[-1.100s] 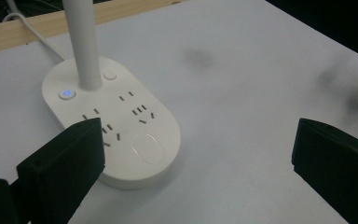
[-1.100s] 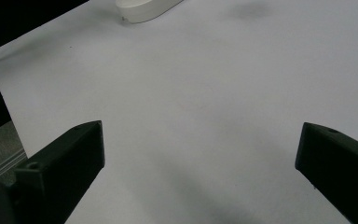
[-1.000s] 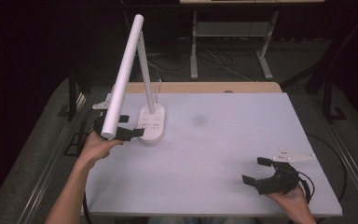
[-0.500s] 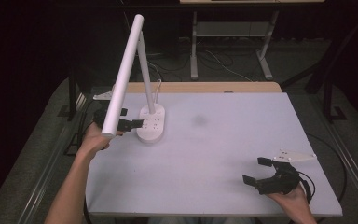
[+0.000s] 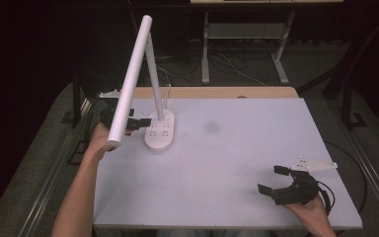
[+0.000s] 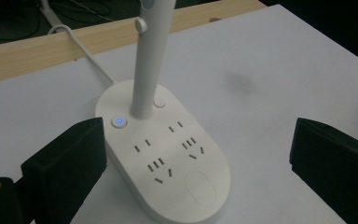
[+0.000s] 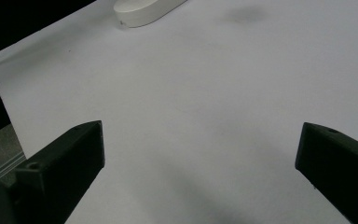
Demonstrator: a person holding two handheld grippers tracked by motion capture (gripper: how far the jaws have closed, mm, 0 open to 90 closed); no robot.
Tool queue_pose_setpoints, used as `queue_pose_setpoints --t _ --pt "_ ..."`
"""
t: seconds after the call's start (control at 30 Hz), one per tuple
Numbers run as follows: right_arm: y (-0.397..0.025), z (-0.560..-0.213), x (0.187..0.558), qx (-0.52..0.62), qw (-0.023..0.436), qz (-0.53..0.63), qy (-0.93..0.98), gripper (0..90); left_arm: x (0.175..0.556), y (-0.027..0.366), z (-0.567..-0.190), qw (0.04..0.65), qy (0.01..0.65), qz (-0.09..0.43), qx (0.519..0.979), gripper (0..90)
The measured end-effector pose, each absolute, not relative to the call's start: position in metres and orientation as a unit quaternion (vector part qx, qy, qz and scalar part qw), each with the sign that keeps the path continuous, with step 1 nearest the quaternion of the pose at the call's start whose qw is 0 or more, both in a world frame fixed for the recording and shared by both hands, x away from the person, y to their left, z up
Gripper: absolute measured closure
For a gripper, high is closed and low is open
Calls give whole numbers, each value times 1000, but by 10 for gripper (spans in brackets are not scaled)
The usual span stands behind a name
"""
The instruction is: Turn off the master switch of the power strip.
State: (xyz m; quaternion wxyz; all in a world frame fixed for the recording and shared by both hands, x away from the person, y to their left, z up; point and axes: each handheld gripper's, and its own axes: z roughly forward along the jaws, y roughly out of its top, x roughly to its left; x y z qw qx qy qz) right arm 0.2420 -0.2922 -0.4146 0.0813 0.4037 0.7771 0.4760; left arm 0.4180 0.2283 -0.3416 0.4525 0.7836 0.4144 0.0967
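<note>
Beside the lamp base [image 6: 168, 154], the left gripper [image 6: 191, 158] hovers wide-jawed; the right gripper [image 5: 281, 183] rests spread apart.

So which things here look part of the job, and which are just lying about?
In play, judging by the left hand's position:
- lamp base with sockets and lit button
- left gripper, open beside it

Idle:
- right gripper, open over bare table
- dark smudge

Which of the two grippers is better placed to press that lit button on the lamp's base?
Probably the left gripper: it is open right beside the lamp base, near the blue-lit button. The right gripper sits far across the table.
</note>
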Motion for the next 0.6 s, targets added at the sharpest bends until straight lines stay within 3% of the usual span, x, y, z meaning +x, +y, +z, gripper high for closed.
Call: queue_pose_setpoints --t 0.6 --pt "-294 -415 243 404 84 476 776 5 444 228 -350 456 452 109 759 28"
